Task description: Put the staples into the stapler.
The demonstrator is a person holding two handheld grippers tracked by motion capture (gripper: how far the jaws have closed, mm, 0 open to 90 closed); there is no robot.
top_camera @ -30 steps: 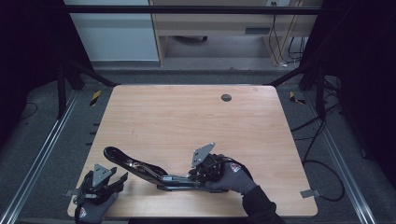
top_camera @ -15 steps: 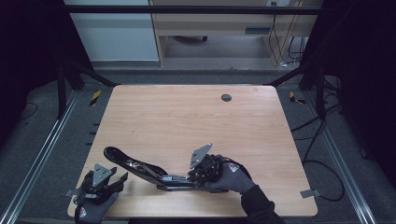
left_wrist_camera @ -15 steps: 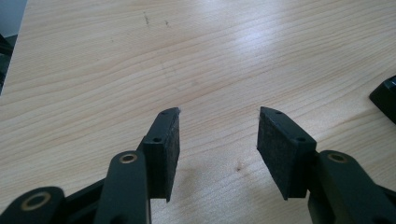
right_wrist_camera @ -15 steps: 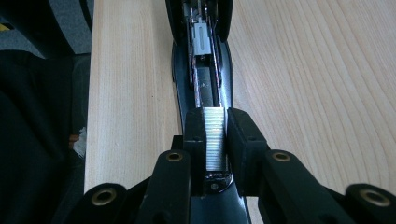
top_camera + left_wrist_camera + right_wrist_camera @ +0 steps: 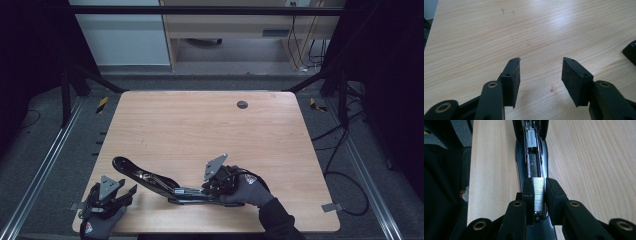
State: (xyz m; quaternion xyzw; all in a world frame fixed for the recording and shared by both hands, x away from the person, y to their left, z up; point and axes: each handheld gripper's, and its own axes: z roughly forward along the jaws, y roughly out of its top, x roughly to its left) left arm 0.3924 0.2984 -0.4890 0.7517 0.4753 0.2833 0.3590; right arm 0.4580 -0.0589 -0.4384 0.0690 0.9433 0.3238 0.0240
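Right fingers (image 5: 527, 195) pinch a staple strip (image 5: 539, 195) over the open stapler (image 5: 532, 157); left fingers (image 5: 511, 77) spread, empty; tilted strip could jam

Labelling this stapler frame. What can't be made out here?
- Staple strip: its lower end is hidden between the right gripper pads in the right gripper view; too small in the high view.
- Stapler: its far end is cut off by the top edge of the right gripper view.
- Black object: cut off by the right edge of the left gripper view, unidentifiable.
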